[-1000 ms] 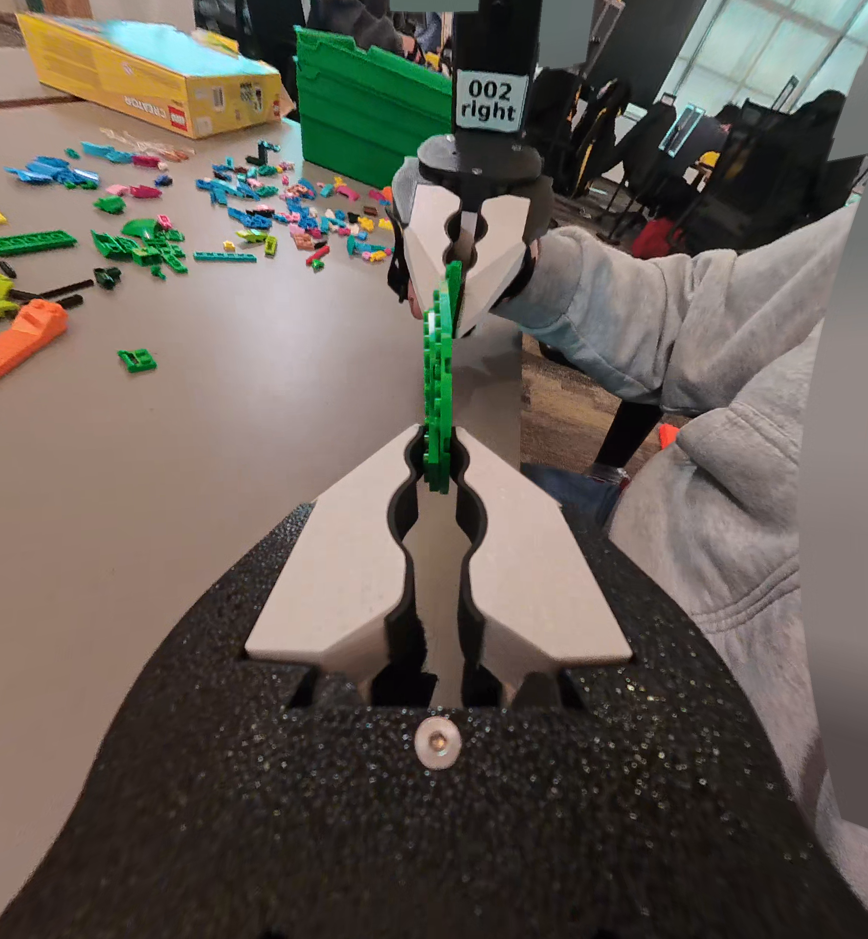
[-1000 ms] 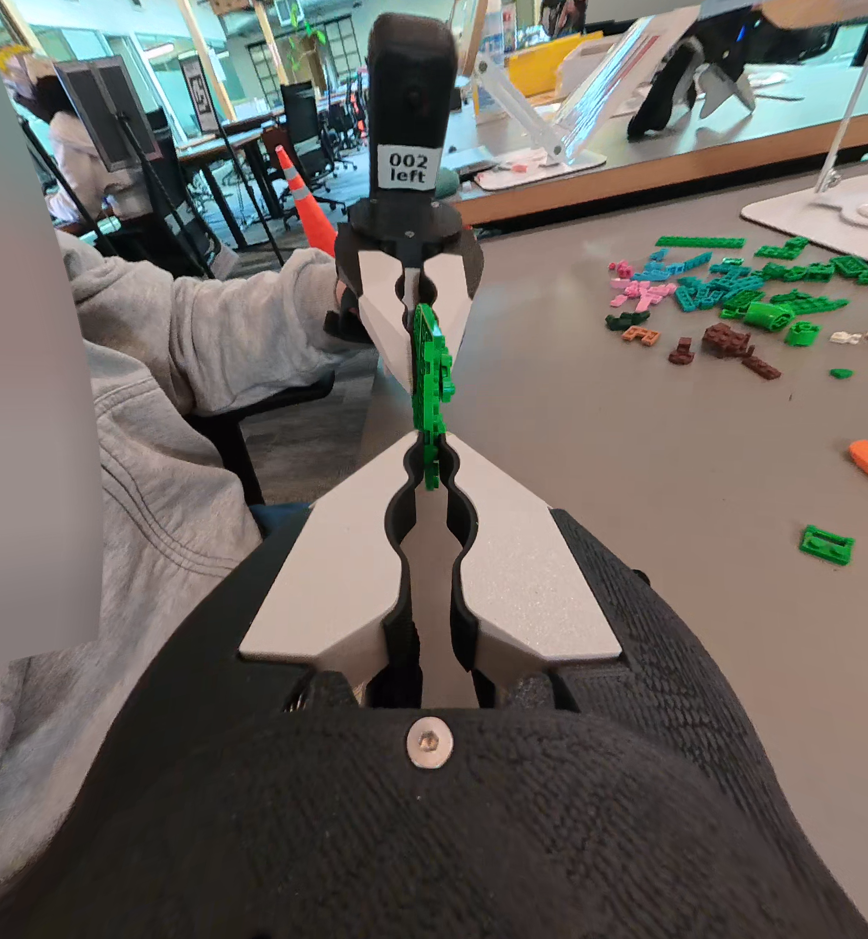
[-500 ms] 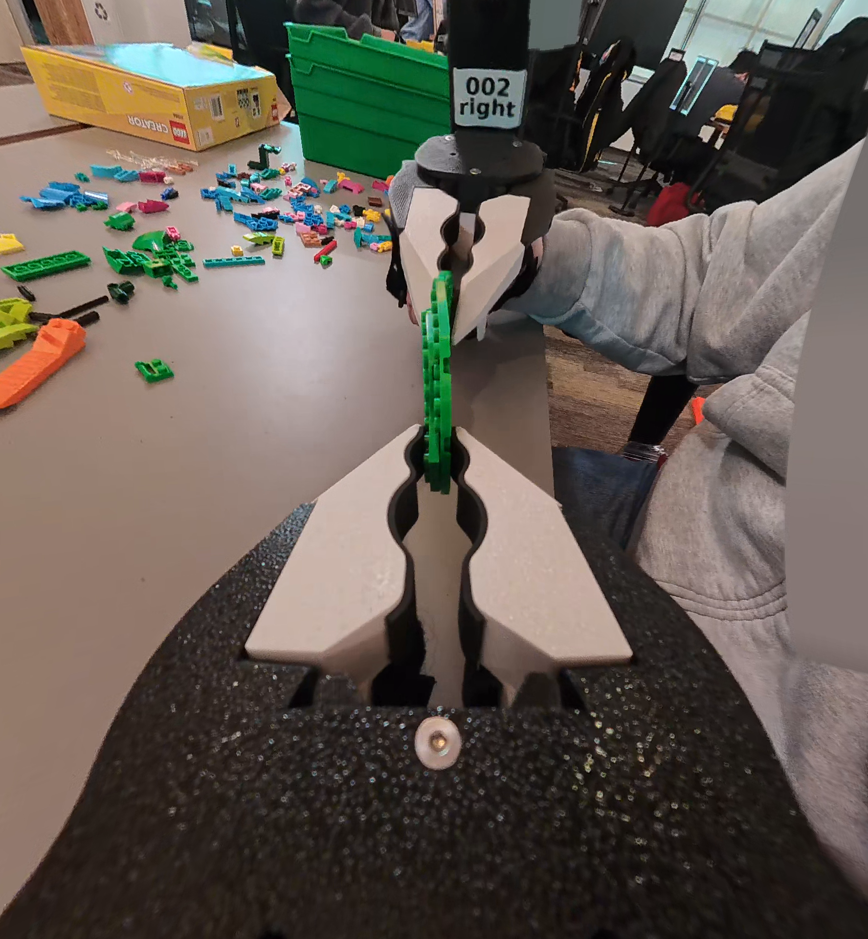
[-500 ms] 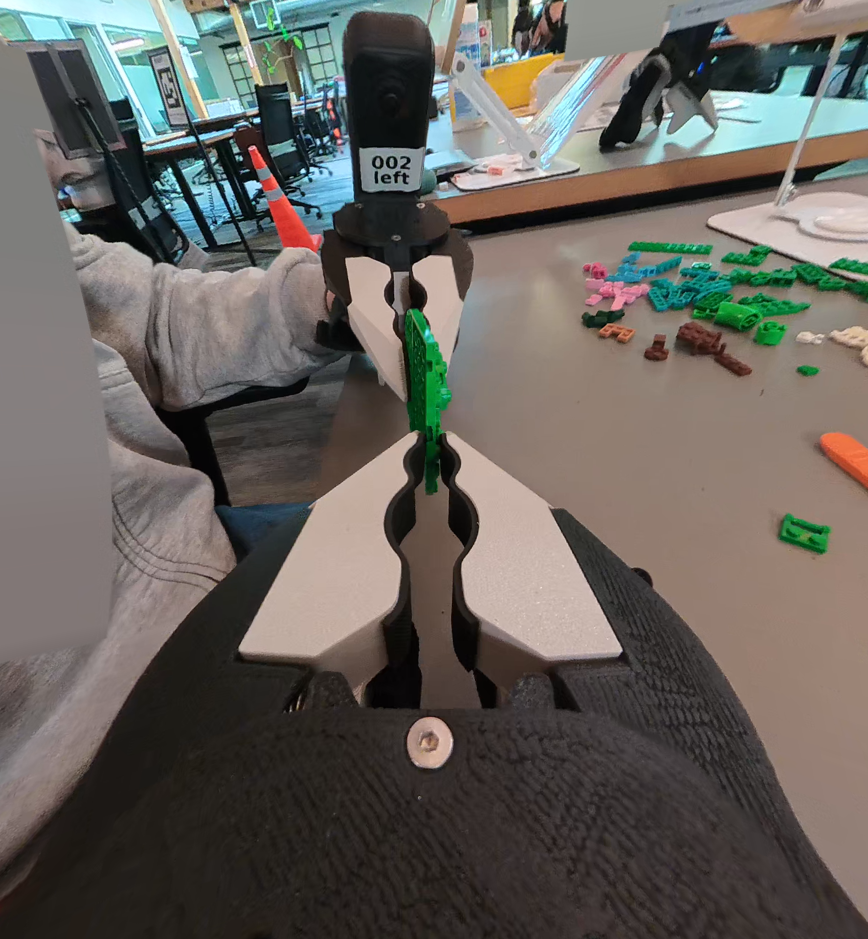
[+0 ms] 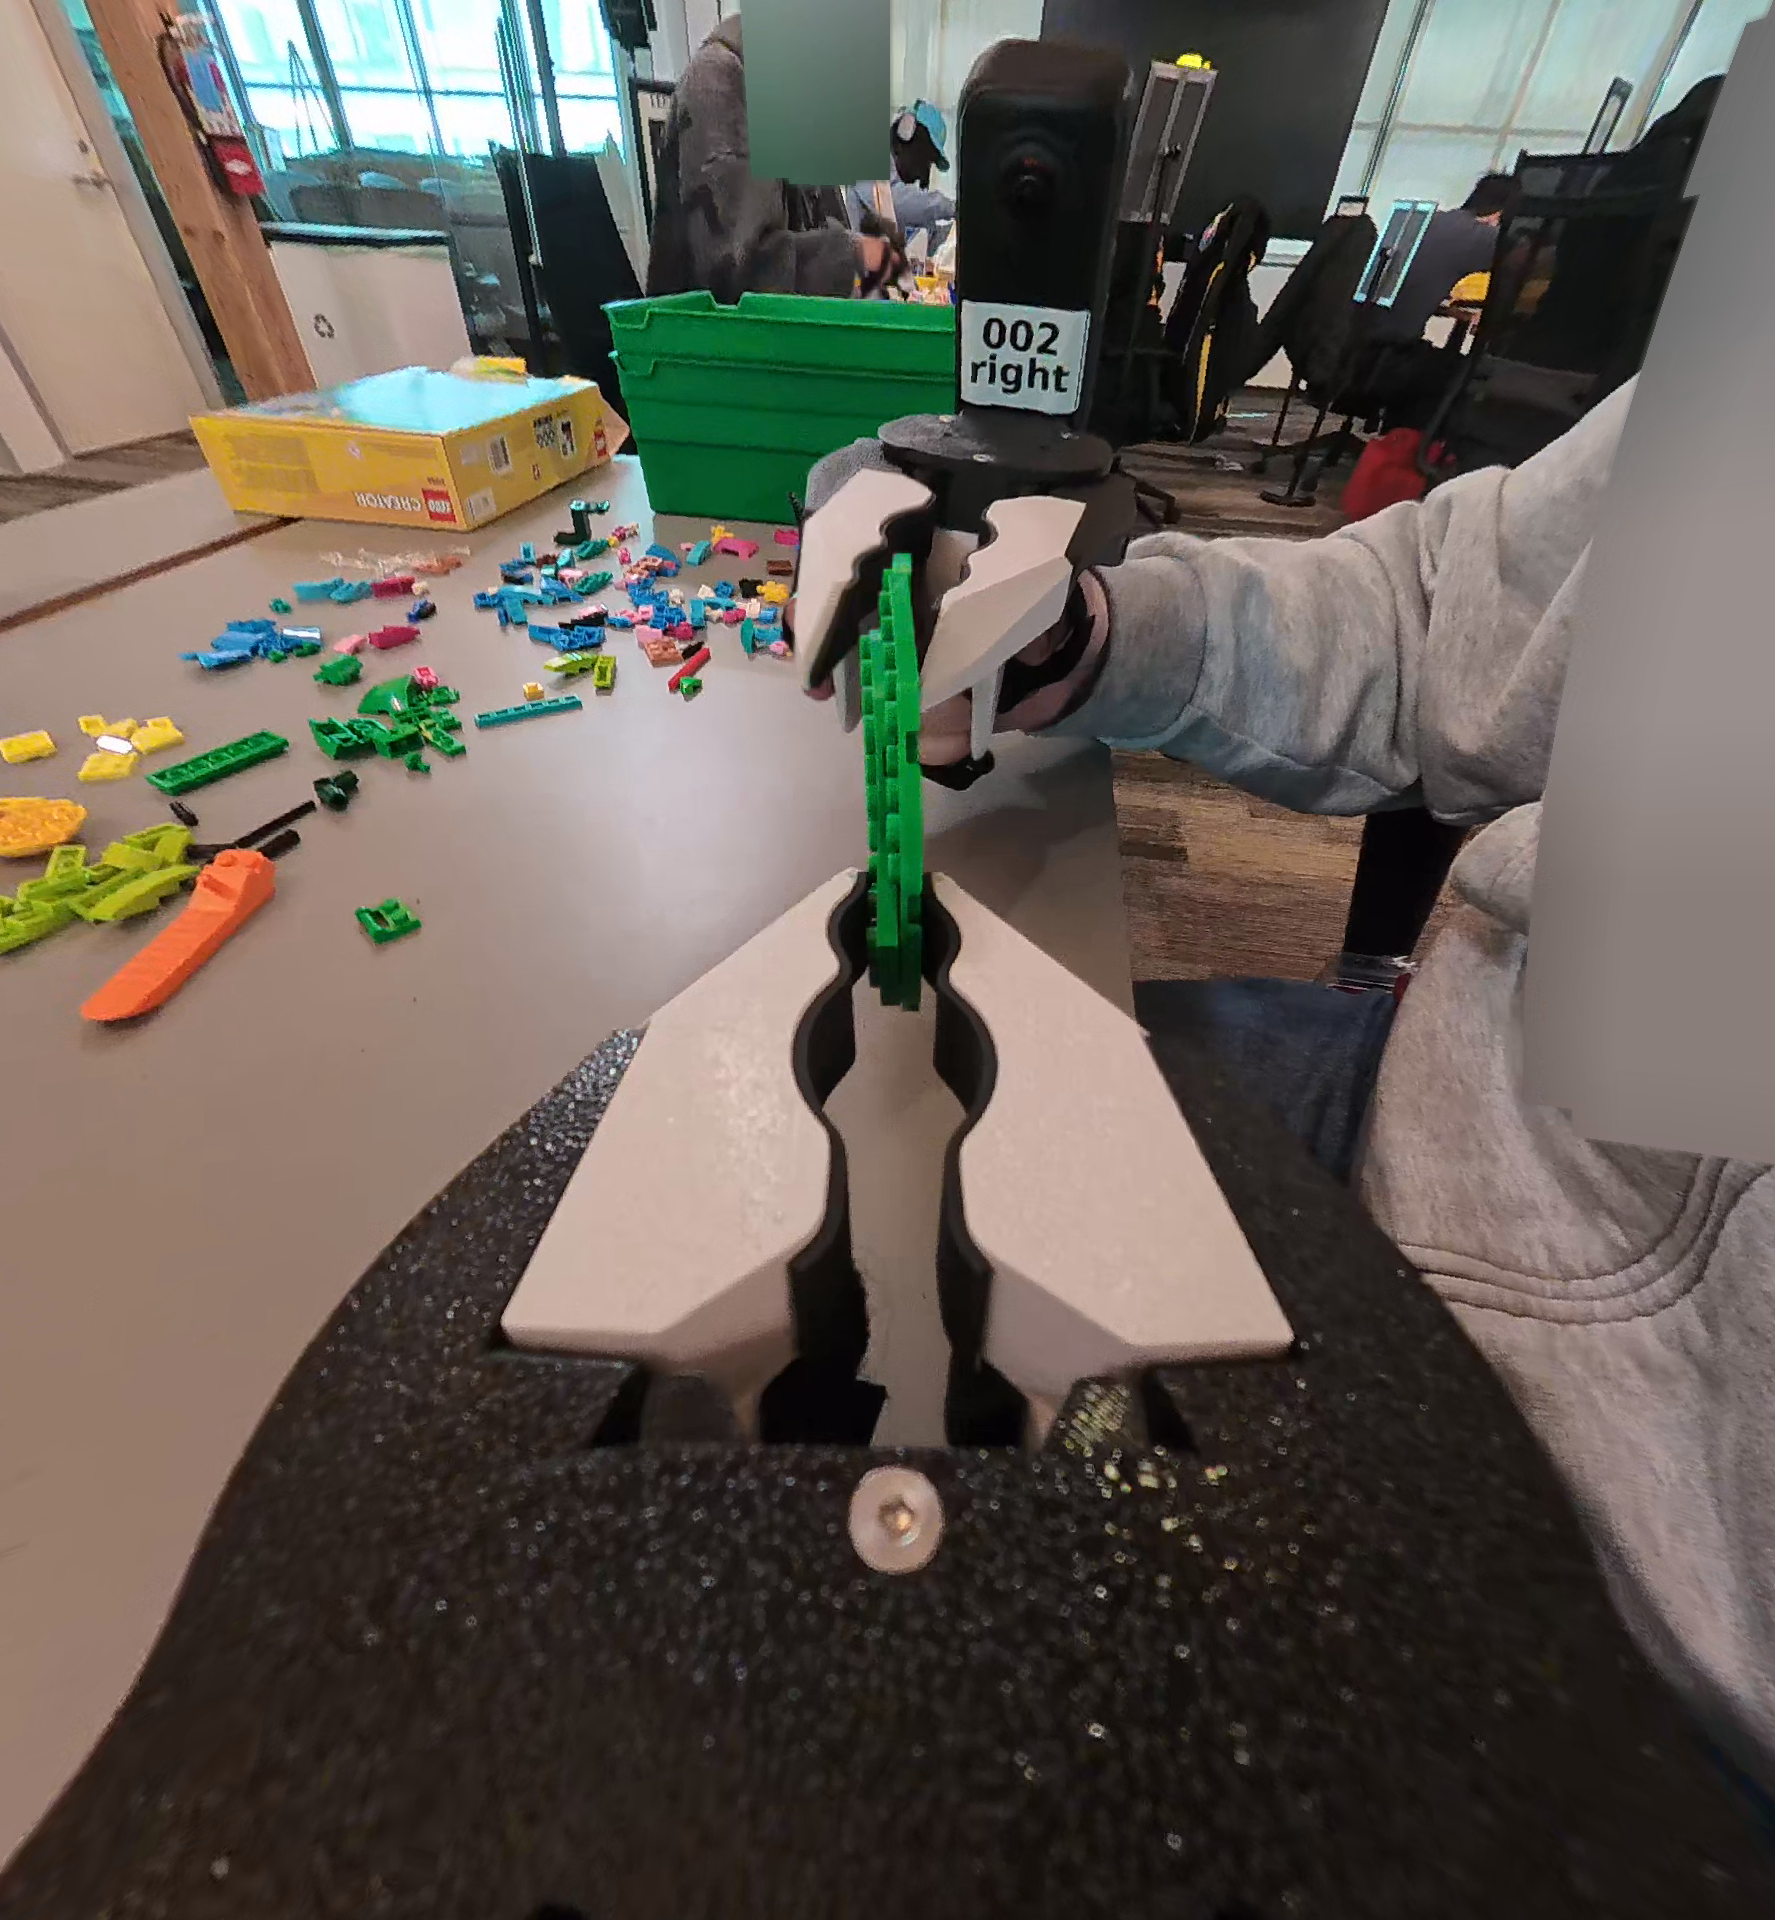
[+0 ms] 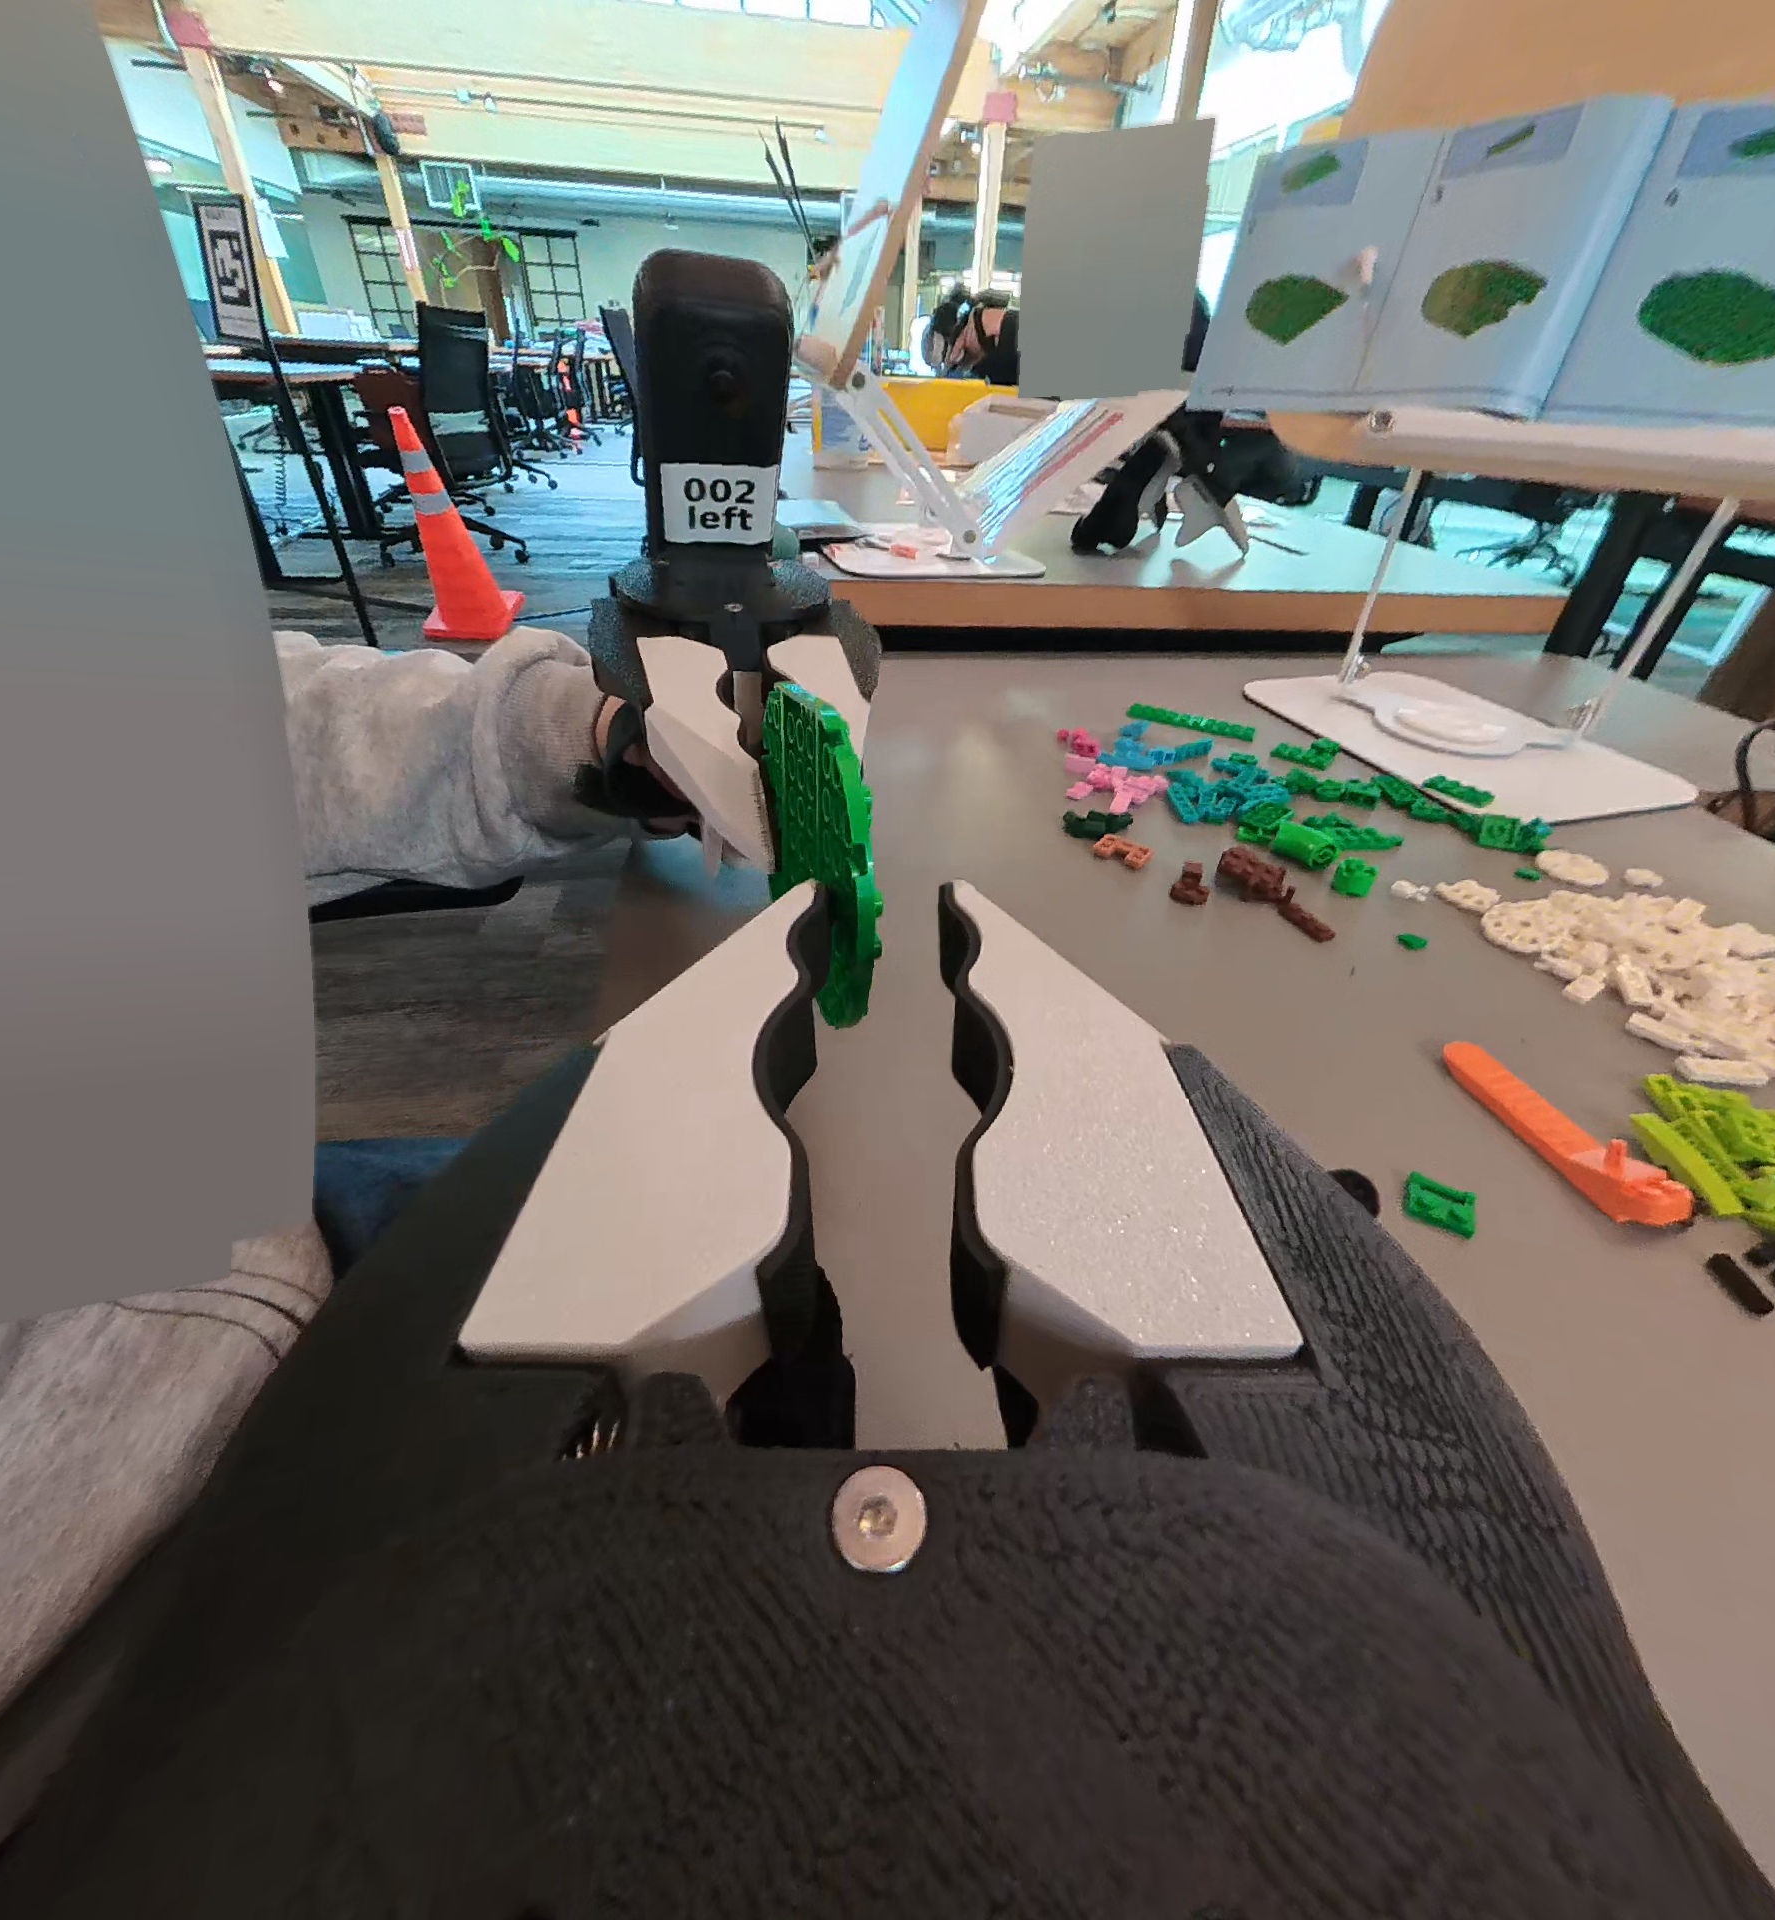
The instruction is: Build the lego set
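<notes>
Left gripper (image 5: 895,940) is clamped on the green plate (image 5: 893,790), both pads pressing its lower edge, plate held on edge in the air over the near table (image 5: 550,935) edge. Right gripper (image 6: 878,940) faces it with jaws spread: plate's rim sits between its fingers, against or just beside the left finger (image 6: 758,997), clear gap to the other one, so no grip there. In the left wrist view the right gripper's fingers flank the plate's top without closing on it. Grey sleeves (image 5: 1330,665) behind both tools. On the table: orange separator (image 5: 182,951) and a small green piece (image 5: 387,920) nearest, lime pieces (image 5: 72,894), yellow pieces (image 5: 21,821), mixed blue and pink bricks (image 5: 602,603) farther back, yellow box (image 5: 395,447) and green bins (image 5: 779,405) at the far edge. Right wrist view adds a white pile (image 6: 1672,966), brown bits (image 6: 1257,883) and a booklet stand (image 6: 1485,758).
</notes>
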A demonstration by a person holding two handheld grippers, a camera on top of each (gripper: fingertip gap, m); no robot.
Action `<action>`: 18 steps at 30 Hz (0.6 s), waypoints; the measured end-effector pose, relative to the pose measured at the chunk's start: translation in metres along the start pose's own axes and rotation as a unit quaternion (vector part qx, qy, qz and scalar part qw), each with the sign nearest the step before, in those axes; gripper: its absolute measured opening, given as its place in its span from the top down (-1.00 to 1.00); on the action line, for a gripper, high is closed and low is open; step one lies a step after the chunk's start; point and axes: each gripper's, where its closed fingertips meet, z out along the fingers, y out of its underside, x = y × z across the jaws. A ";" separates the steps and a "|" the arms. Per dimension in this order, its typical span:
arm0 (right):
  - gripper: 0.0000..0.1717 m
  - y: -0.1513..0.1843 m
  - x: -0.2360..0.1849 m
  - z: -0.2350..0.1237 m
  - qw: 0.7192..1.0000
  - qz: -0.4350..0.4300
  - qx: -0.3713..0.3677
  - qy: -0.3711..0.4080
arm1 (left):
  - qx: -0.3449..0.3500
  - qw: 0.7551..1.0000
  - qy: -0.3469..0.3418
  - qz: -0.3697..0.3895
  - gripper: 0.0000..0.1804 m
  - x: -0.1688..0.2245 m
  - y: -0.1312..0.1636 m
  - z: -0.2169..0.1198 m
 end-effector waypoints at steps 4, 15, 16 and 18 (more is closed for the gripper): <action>0.77 -0.010 -0.010 -0.002 0.999 -0.024 0.021 -0.017 | 0.015 0.999 0.006 0.040 0.94 0.008 -0.008 -0.002; 0.82 -0.037 -0.047 -0.011 0.986 -0.149 0.050 -0.061 | 0.025 0.984 0.013 0.174 0.94 0.037 -0.030 -0.005; 0.82 -0.038 -0.049 -0.012 0.985 -0.156 0.047 -0.061 | 0.023 0.983 0.011 0.181 0.94 0.038 -0.032 -0.005; 0.83 -0.042 -0.050 -0.013 0.985 -0.153 0.045 -0.064 | 0.023 0.982 0.011 0.185 0.94 0.040 -0.036 -0.005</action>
